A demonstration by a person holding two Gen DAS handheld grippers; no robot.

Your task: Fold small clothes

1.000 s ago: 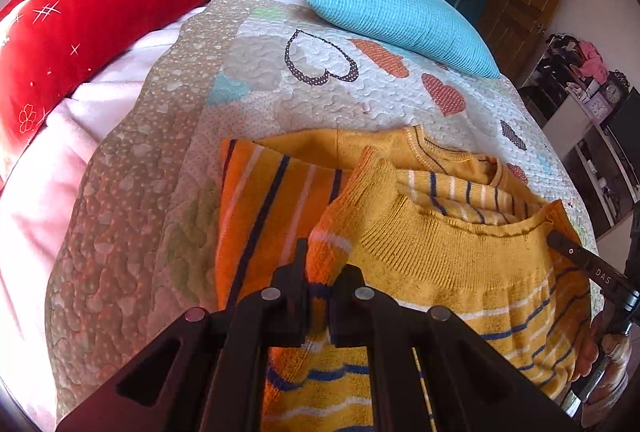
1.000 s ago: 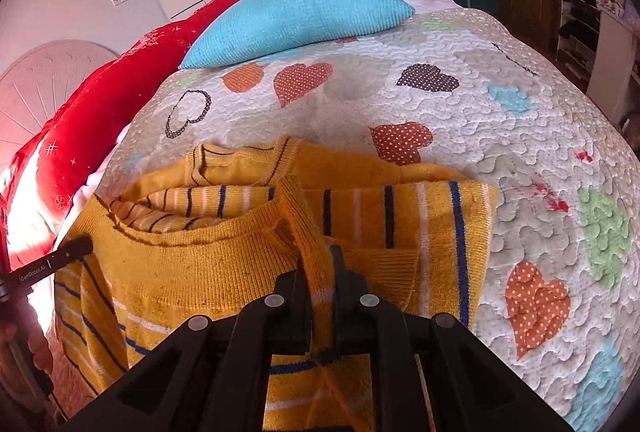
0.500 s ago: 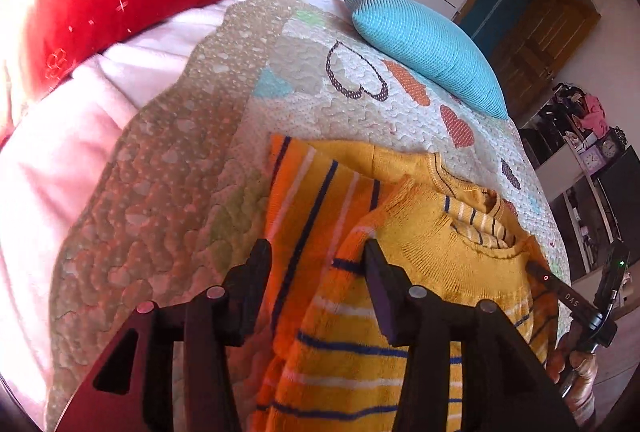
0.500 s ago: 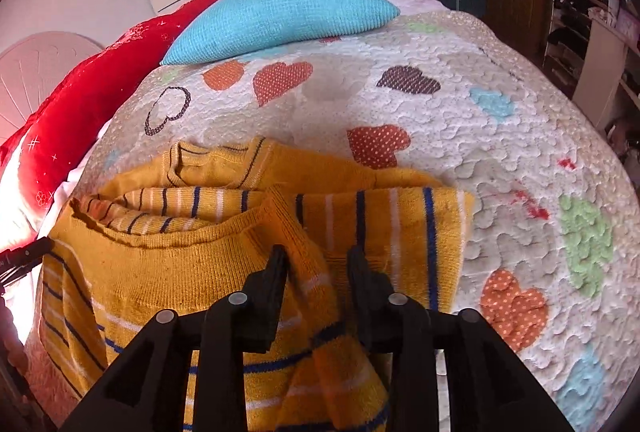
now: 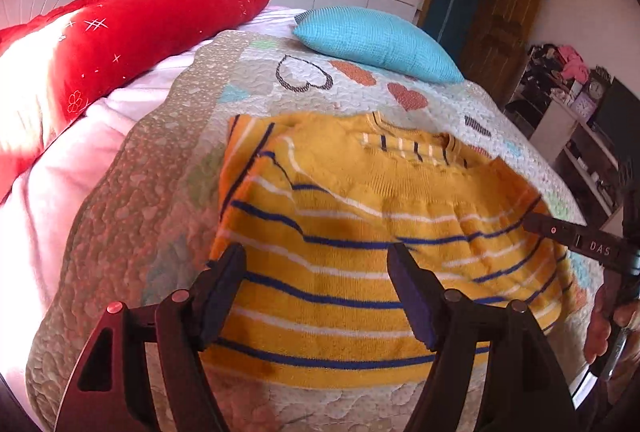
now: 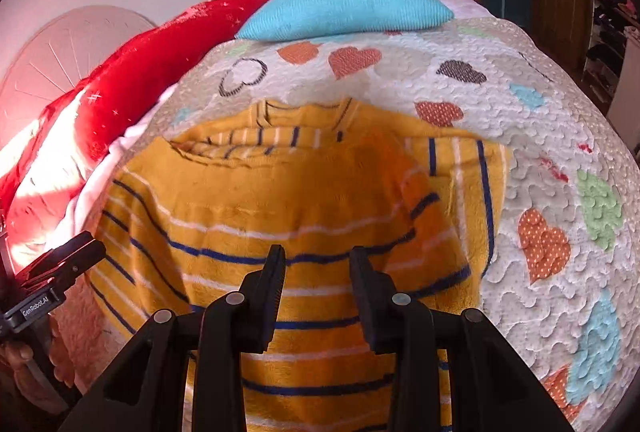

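Sweater (image 5: 360,256) in mustard yellow with blue and white stripes is lying flat on the bed's quilt (image 5: 168,168), its lower half folded up over the body so the hem is sitting just under the neckline, and both sleeves are tucked in along the sides. The left tool (image 5: 316,296) is hovering over the near left part of the garment with its fingers spread wide and nothing between them; the right tool (image 6: 316,284) is hanging above the middle of the folded front, its fingers parted more narrowly and likewise gripping nothing. Whether either tool's tips are brushing the knit is hard to say from these angles. Each tool is showing at the edge of the other's view, held by a hand (image 5: 608,320) that is only partly visible. Farther up the quilt, with its patchwork of hearts, a turquoise pillow (image 6: 344,8) is resting near the head of the bed, and a long red cushion (image 5: 132,28) is stretching along the side beside a pale pink sheet (image 5: 60,184).
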